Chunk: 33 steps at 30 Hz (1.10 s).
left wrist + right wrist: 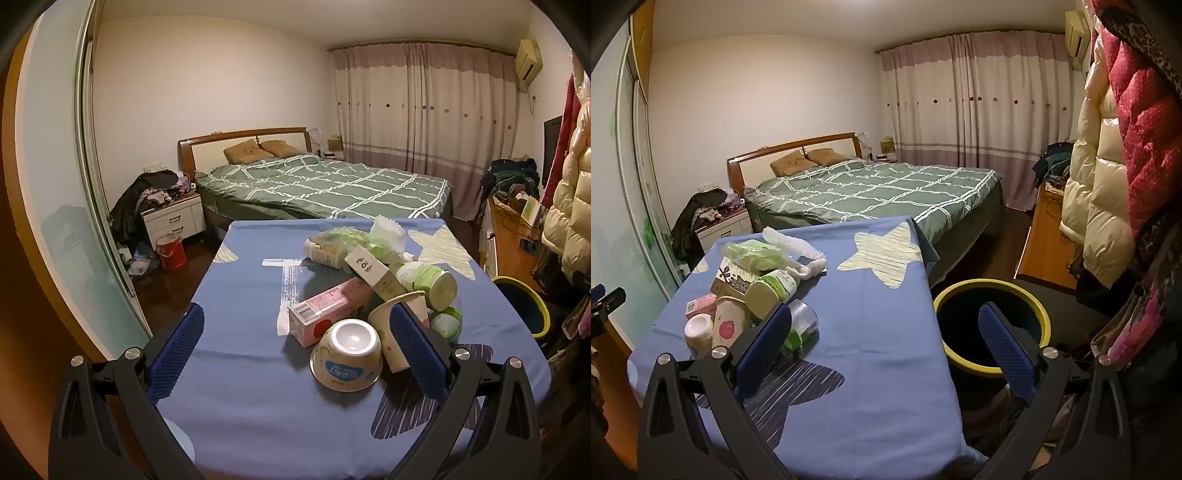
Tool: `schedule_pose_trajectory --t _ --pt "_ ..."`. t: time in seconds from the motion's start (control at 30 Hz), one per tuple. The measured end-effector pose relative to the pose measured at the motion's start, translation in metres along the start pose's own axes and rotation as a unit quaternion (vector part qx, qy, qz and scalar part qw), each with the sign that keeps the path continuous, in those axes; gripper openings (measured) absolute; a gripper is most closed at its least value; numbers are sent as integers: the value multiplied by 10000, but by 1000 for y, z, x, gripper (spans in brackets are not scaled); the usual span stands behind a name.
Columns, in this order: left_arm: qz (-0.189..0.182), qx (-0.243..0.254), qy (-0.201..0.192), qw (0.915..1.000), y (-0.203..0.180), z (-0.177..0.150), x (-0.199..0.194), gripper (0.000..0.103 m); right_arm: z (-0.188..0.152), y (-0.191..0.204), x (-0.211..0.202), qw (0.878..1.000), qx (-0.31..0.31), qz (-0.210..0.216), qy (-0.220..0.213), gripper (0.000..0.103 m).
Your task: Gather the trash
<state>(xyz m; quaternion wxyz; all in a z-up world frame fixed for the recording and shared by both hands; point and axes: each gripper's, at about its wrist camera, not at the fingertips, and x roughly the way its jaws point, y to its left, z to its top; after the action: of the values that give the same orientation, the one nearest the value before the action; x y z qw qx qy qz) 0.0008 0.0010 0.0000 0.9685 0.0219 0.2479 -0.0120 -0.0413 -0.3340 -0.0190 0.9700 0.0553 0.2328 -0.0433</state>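
A heap of trash lies on the blue star-patterned tablecloth (251, 280): an upturned paper bowl (347, 354), a paper cup (397, 332), a pink carton (328, 306), a white box (373, 273), green-lidded jars (432, 280) and a green plastic bag (351, 236). My left gripper (295, 332) is open above the near table, and the bowl sits just ahead between its fingers, untouched. A dark bin with a yellow rim (993, 325) stands on the floor right of the table. My right gripper (886, 332) is open, spanning the table's right edge and the bin. The same heap (753, 291) lies to its left.
A bed with a green checked cover (321, 184) stands beyond the table. A white nightstand (173, 218) piled with clothes and a red bucket (171, 253) are at the left. Puffy coats (1108, 177) hang at the right over a wooden desk (1045, 247).
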Motion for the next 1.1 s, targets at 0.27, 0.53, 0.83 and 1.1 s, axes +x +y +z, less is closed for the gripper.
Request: schedule_pose_trajectory --t 0.27,0.53,0.83,1.1 --pt "15 14 40 10000 -3 -7 3 99 0 0 2 10000 6 13 26 97" --pt "-12 7 113 9999 -3 -6 6 99 -2 0 5 10000 20 29 54 97" --pt "-22 34 135 9999 -3 -5 6 99 -1 0 7 10000 29 20 68 97" --pt "-29 27 142 9999 -3 -5 6 99 -1 0 7 10000 44 23 73 97"
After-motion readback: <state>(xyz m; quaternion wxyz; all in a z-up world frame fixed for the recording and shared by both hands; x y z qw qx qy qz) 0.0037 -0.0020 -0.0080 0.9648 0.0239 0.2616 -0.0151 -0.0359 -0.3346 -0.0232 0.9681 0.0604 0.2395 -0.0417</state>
